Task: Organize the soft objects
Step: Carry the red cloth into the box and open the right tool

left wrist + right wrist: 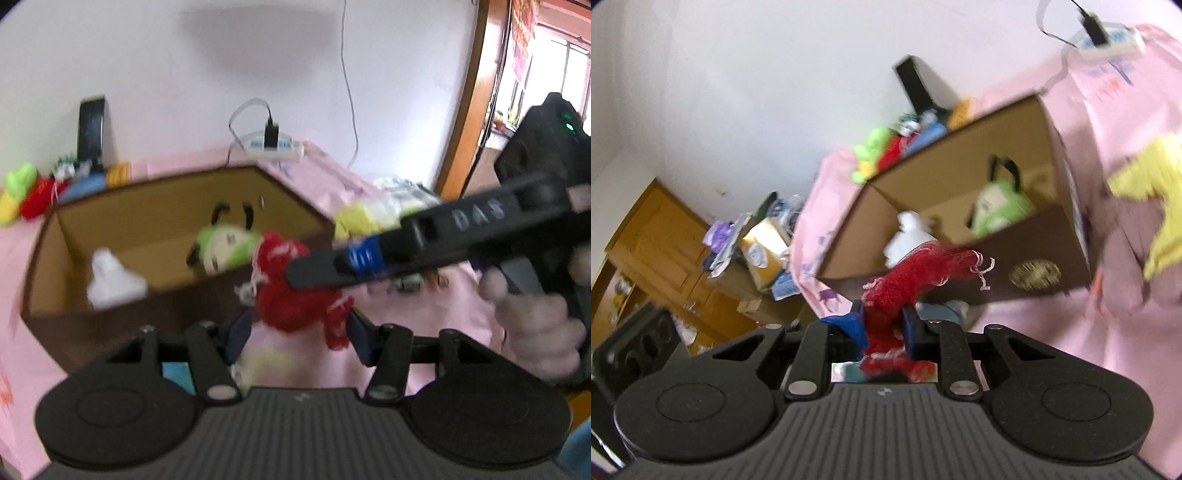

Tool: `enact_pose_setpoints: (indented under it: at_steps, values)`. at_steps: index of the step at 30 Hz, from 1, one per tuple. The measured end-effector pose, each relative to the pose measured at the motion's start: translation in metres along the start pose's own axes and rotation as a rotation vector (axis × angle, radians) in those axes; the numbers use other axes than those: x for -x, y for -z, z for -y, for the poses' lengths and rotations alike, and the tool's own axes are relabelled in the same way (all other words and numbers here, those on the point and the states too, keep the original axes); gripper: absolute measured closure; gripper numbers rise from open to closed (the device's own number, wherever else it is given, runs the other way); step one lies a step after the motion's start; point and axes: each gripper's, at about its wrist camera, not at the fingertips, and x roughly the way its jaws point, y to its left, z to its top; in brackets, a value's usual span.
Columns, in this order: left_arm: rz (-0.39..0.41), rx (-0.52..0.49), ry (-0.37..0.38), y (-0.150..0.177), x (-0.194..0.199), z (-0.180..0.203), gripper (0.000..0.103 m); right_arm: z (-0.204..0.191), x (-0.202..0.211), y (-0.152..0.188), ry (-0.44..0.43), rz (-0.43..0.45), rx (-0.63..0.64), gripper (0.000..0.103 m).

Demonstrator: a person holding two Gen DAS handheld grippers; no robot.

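Observation:
A red mesh puff (295, 299) with white strings hangs in front of an open cardboard box (110, 325) on the pink cloth. My left gripper (299, 332) has the puff between its two fingers, and the pads look pressed on its sides, though blur hides the contact. From the right my right gripper (295, 273) reaches in, shut on the top of the puff. In the right wrist view that gripper (881, 325) pinches the puff (923, 269) tightly. Inside the box (1015, 251) lie a green plush (225, 247) and a white soft thing (110, 280).
A yellow soft item (358, 218) lies right of the box. More plush toys (22, 192) are heaped behind it beside a black stand (90, 129). A power strip (273, 146) with cables sits at the wall. A hand (535, 325) holds the right gripper.

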Motion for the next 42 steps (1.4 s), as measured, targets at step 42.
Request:
enact_pose_setpoints:
  at_steps: [42]
  values:
    - [-0.269,0.102,-0.194,-0.048,-0.119,-0.138,0.047,0.046,-0.169,-0.095,0.203,-0.277,-0.137,0.094]
